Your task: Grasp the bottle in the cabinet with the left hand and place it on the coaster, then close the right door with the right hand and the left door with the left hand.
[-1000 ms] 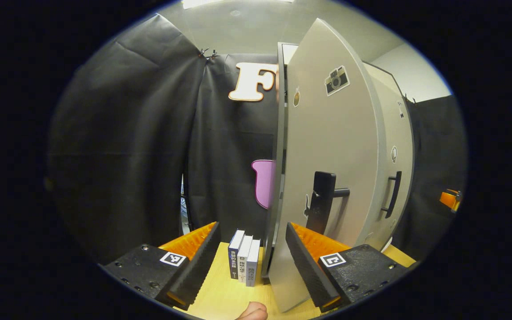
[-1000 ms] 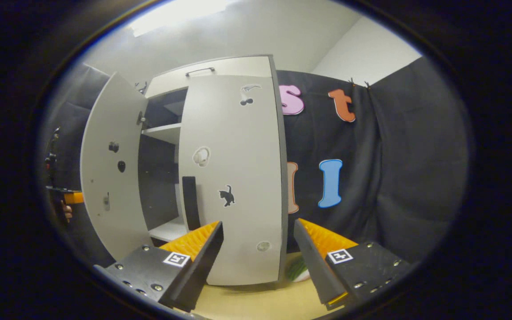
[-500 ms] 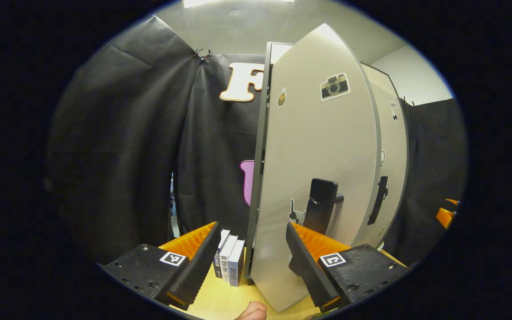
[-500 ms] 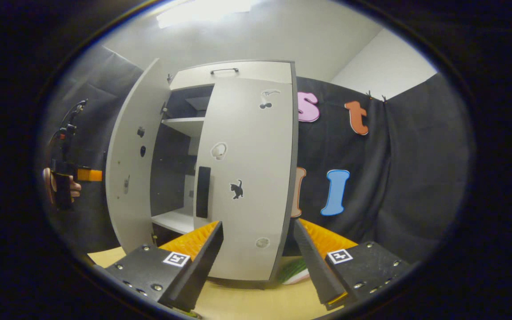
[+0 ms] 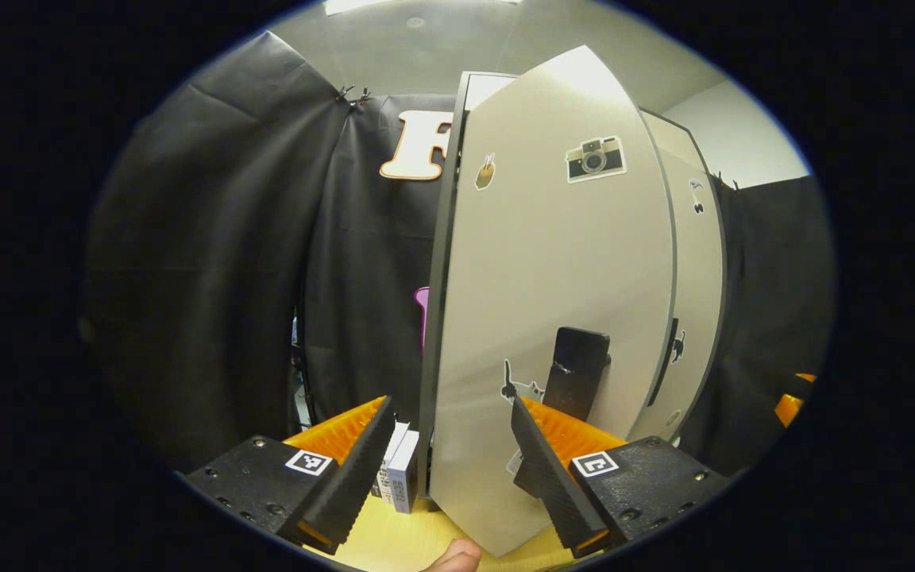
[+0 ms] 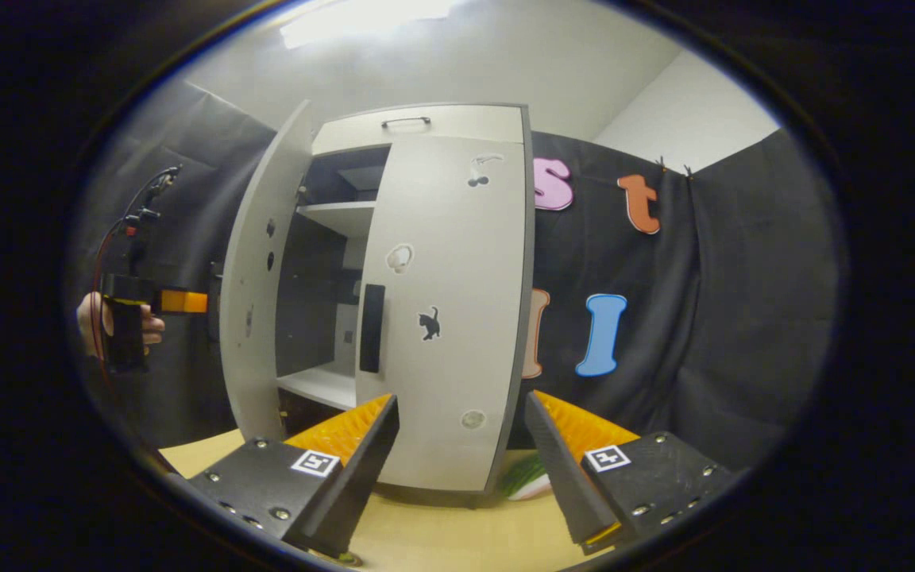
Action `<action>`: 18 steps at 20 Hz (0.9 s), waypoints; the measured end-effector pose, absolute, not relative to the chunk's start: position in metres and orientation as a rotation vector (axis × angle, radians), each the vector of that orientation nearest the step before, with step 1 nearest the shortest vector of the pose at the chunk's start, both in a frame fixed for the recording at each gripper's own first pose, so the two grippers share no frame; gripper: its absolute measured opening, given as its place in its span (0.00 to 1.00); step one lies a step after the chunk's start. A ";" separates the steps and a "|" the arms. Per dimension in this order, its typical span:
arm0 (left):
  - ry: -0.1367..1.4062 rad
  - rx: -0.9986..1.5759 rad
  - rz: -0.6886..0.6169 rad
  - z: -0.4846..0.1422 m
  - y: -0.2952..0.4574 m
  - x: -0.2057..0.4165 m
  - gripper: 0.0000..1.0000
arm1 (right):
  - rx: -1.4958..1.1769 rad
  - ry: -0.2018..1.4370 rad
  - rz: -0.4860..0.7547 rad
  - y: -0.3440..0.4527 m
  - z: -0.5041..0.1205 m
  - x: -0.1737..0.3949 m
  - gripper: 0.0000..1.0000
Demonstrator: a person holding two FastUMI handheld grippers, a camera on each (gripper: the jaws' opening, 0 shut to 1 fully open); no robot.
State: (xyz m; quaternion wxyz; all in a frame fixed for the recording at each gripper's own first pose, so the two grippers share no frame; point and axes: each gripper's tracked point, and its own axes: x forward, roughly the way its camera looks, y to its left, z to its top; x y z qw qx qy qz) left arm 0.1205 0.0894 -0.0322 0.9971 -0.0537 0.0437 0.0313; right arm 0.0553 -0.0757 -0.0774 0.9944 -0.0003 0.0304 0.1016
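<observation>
1. The left gripper (image 5: 449, 469) is hanging wide and empty right at the outer face of the left door (image 5: 553, 318), its right finger (image 5: 553, 477) just under the door's black handle (image 5: 578, 373); whether it is touching the panel cannot be told.
2. The right gripper (image 6: 461, 469) is also spread wide, holding nothing, a little away from the right door (image 6: 449, 318).
3. The right door is looking shut against the cabinet (image 6: 418, 123), so that step seems done.
4. The left door is standing partly open, showing shelves (image 6: 338, 216) inside; closing it is what remains.
5. The bottle and coaster are not identifiable here, so their placement cannot be confirmed.
6. Books (image 5: 398, 477) are standing on the table (image 5: 394, 540) beside the cabinet.
</observation>
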 end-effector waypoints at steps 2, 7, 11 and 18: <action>0.089 -0.099 0.039 -0.034 0.081 0.122 0.89 | 0.007 0.065 0.225 -0.070 -0.080 0.051 0.97; 0.113 -0.083 0.007 -0.041 0.064 0.122 0.94 | 0.019 0.089 0.225 -0.061 -0.091 0.045 0.96; 0.119 -0.077 0.011 -0.046 0.065 0.114 0.94 | 0.020 0.090 0.230 -0.055 -0.093 0.040 0.93; 0.141 -0.089 0.012 -0.061 0.067 0.096 0.94 | 0.029 0.098 0.222 -0.049 -0.097 0.034 0.96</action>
